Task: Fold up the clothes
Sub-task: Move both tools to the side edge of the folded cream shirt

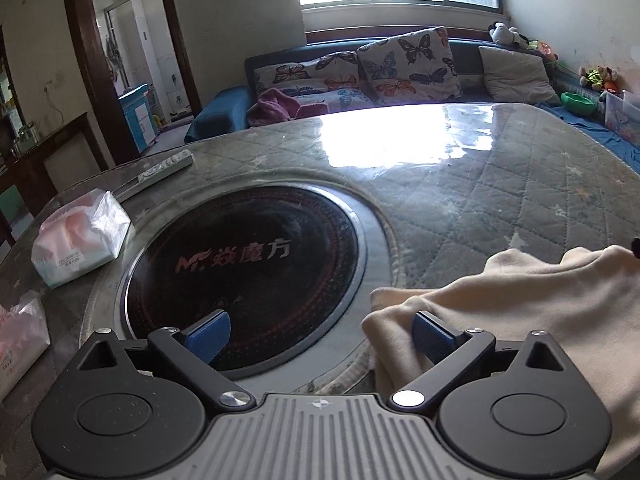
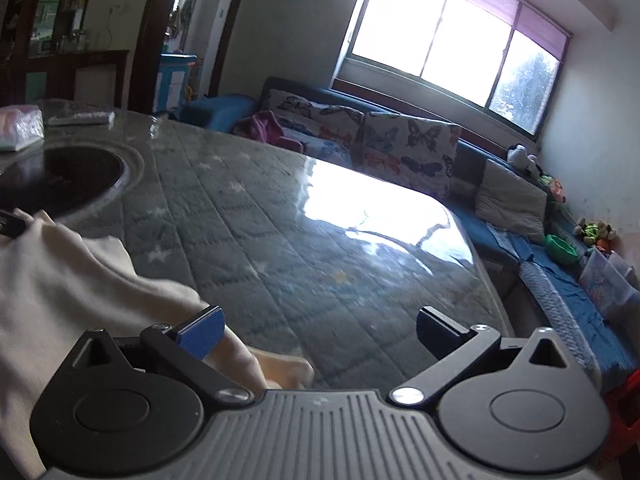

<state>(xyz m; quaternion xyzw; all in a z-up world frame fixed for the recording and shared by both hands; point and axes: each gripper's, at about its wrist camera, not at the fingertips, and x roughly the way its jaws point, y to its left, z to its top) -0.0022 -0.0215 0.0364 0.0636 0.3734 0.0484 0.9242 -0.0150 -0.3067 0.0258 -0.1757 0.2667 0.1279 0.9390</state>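
Note:
A cream garment (image 1: 520,308) lies bunched on the glass-topped table (image 1: 460,184), at the lower right of the left wrist view. My left gripper (image 1: 322,336) is open, its right blue pad at the garment's left edge, its left pad over the black round cooktop (image 1: 244,276). In the right wrist view the same cream garment (image 2: 72,280) fills the lower left. My right gripper (image 2: 320,332) is open and empty, its left blue pad against the cloth's right edge, its right finger over the bare table (image 2: 320,248).
Two tissue packs (image 1: 80,236) and a remote control (image 1: 166,166) lie at the table's left side. A blue sofa with butterfly cushions (image 1: 408,64) stands beyond the far edge. Toys and a plastic box (image 1: 622,116) sit at the right.

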